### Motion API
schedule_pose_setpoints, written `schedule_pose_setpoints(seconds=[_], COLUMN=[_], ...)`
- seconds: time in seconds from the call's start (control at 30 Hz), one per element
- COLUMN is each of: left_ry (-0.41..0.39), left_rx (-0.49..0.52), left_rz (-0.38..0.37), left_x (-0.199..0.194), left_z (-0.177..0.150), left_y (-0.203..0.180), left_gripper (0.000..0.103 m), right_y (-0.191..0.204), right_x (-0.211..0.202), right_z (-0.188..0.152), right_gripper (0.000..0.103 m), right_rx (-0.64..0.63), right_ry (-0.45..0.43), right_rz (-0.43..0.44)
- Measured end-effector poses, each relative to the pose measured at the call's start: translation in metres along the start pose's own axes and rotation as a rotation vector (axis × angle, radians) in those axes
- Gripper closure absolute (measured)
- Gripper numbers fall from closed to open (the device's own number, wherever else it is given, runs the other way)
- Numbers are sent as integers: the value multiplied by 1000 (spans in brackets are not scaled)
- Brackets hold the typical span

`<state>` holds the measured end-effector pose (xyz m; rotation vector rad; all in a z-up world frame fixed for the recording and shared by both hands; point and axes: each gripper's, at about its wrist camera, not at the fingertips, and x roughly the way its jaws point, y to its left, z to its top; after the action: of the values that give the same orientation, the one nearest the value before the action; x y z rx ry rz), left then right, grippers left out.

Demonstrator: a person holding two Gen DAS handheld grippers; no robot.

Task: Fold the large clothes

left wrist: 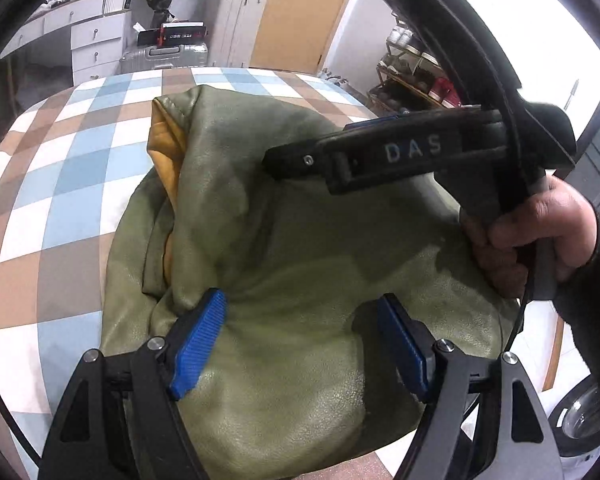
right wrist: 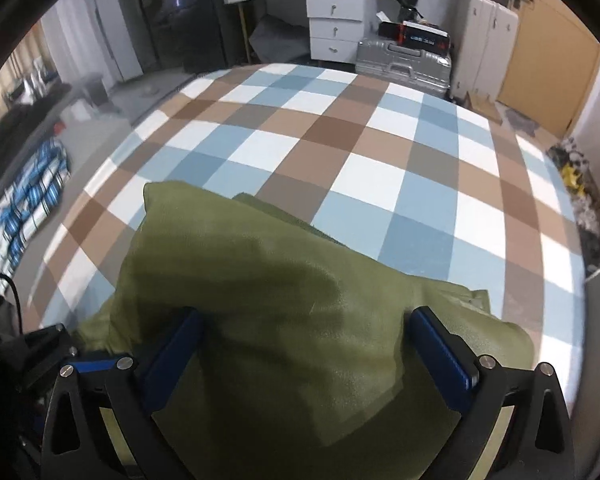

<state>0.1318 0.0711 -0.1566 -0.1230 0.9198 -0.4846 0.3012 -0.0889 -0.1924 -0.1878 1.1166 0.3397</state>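
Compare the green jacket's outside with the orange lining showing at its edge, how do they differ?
The jacket's outside is olive green and covers nearly the whole bundle; the lining is orange-yellow and shows only as a narrow strip along the far left edge. The green outside faces up, spread between the blue pads of the left gripper; the lining is tucked into a fold. Both look smooth, slightly shiny and wrinkled.

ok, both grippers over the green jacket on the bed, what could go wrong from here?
1. The left gripper straddles a puffed ridge of the green jacket, pads apart; closing may pinch several layers.
2. The right gripper hangs open over smooth cloth, likely to slip.
3. The orange lining shows, so folds look uneven.
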Motion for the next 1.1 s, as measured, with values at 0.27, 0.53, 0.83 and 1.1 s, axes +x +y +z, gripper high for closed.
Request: schedule_pose_setpoints(seconds=[0.27,0.53,0.83,1.1], left_ry=[9,96,-40,278], left_rx=[1,-79,66,0], left_rz=[-10,11,42,22], left_x=[2,5,-60,58], left_z=[1,26,100,125], left_y=[1,2,-41,6], left_gripper=[30,29,28,29], right_y=[14,-2,-2,-20], right_x=[-94,-92,-89,-127], right_z=[-58,-146,-159,-207], right_gripper=[14,16,10,68], right_rx=[26,244,238,364], right_ry=[-152,-120,-289,-468], right_rz=[-50,88,119,409])
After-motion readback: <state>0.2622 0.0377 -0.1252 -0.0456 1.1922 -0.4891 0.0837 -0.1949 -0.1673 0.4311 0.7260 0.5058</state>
